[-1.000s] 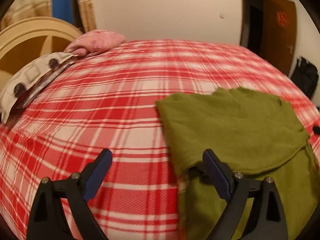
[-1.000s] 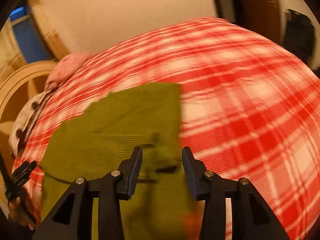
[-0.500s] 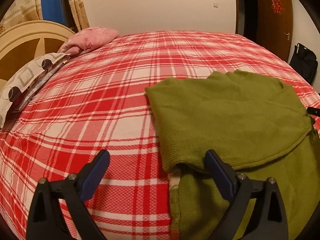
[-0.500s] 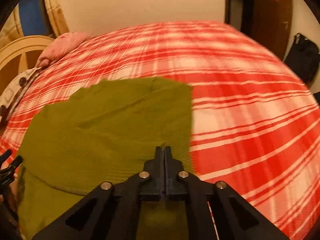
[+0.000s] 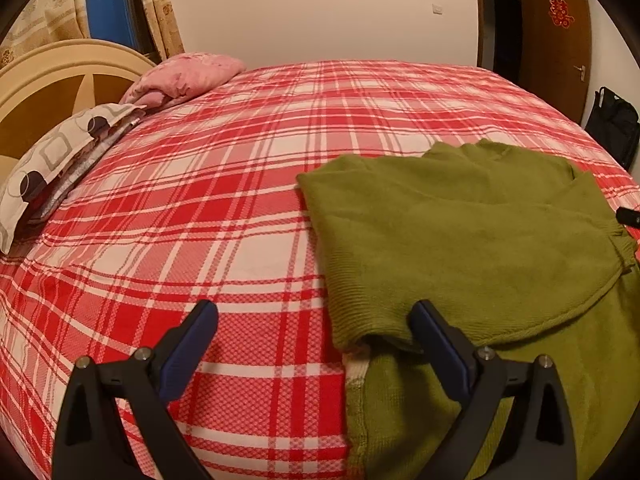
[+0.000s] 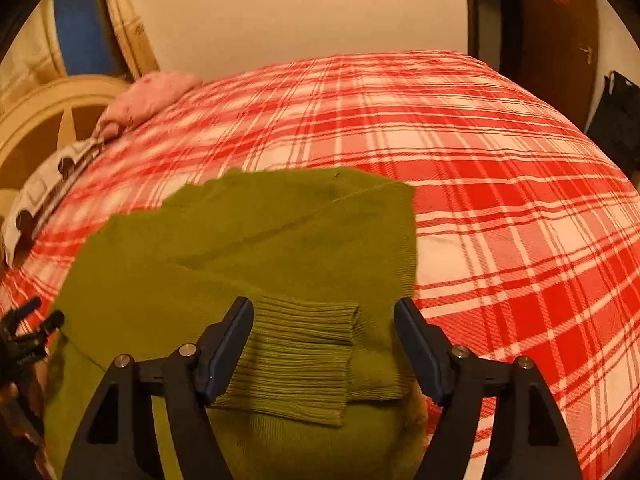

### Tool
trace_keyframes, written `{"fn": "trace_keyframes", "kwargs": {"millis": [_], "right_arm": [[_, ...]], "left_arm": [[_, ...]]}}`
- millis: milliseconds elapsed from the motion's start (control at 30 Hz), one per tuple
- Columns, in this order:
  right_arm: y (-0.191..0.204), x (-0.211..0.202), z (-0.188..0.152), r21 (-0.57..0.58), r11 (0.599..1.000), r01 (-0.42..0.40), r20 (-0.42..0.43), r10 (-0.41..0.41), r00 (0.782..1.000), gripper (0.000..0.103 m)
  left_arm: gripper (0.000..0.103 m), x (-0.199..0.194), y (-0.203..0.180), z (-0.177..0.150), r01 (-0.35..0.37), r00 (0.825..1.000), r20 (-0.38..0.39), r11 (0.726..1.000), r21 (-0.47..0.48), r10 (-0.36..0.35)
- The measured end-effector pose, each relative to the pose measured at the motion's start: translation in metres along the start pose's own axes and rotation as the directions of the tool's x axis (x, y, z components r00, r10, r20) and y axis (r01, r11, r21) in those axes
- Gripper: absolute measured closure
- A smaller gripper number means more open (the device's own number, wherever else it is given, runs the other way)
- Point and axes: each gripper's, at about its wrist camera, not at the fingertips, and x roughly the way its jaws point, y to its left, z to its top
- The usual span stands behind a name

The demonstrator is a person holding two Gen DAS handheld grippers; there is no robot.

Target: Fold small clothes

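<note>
An olive-green knit sweater [image 5: 460, 240] lies partly folded on the red plaid bedspread [image 5: 200, 220], its upper half doubled over its lower part. My left gripper [image 5: 316, 320] stands wide open above the sweater's left folded edge, nothing pinched. In the right wrist view the sweater [image 6: 280, 240] fills the lower left, with a ribbed cuff [image 6: 304, 344] lying between the fingers of my right gripper [image 6: 324, 316]. Those jaws are opening, and the pads stand apart from the cuff. The left gripper [image 6: 24, 328] shows at the left edge of that view.
A pink pillow [image 5: 184, 78] and a patterned pillow [image 5: 60, 156] lie by the cream headboard [image 5: 52, 80] at the far left. A brown door [image 5: 556, 36] and a black bag [image 5: 612, 128] stand off the bed's right side. Plaid bedspread stretches beyond the sweater.
The right gripper shut half a second ago and now has its jaws spread, with the ribbed cuff lying flat between them. The left gripper stayed open and nearly still.
</note>
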Motion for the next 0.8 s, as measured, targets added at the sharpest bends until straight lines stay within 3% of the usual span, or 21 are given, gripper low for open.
{"fn": "trace_keyframes", "kwargs": {"millis": [100,133,167,267,367,533,600,633,667,733,800], "right_arm": [[0.001,0.016,-0.003,-0.013,1.0,-0.004,-0.07,0.003,0.998,0.057],[0.003,0.018,-0.005,-0.028,1.0,0.009,-0.072,-0.011,0.997,0.072],[0.005,0.016,-0.005,-0.05,0.999,0.019,-0.066,-0.023,0.998,0.095],[0.003,0.003,-0.003,-0.044,0.998,0.037,-0.026,-0.038,0.999,0.097],[0.0,-0.008,-0.001,-0.058,0.992,0.11,0.019,-0.109,0.994,0.098],[-0.008,0.009,-0.009,-0.086,0.986,0.144,-0.047,-0.149,0.988,0.096],[-0.007,0.004,-0.012,-0.089,0.983,0.164,-0.021,-0.166,0.986,0.083],[-0.008,-0.002,-0.011,-0.07,0.986,0.153,-0.012,-0.154,0.988,0.055],[-0.009,-0.009,-0.013,-0.046,0.991,0.126,-0.002,-0.126,0.992,0.04],[-0.008,-0.021,-0.016,-0.018,0.998,0.06,0.029,-0.059,0.998,0.04],[0.004,-0.021,-0.021,-0.062,0.997,0.054,0.021,-0.052,0.998,0.04]], "left_arm": [[0.002,0.004,0.001,0.0,-0.001,1.0,-0.008,1.0,-0.007,0.001],[0.002,0.005,0.002,0.0,-0.001,1.0,-0.012,1.0,-0.011,0.001],[0.002,0.005,0.002,0.001,0.001,1.0,-0.014,1.0,-0.014,-0.001],[0.002,0.001,0.002,0.001,0.002,1.0,-0.007,1.0,-0.009,-0.002],[0.002,-0.002,0.0,0.0,0.002,1.0,0.002,1.0,0.001,-0.002],[0.0,0.006,-0.008,-0.004,-0.015,1.0,-0.027,0.999,0.036,0.016],[0.0,0.008,-0.006,-0.004,-0.013,0.999,-0.042,0.999,0.033,0.015],[0.0,0.007,-0.004,-0.004,-0.016,0.999,-0.041,1.0,0.02,0.017],[0.0,0.007,-0.003,-0.005,-0.02,0.999,-0.043,1.0,0.01,0.021],[0.0,0.008,-0.001,-0.007,-0.02,0.998,-0.052,1.0,-0.002,0.02],[0.0,0.007,0.001,-0.01,-0.011,0.998,-0.055,1.0,-0.017,0.01]]}}
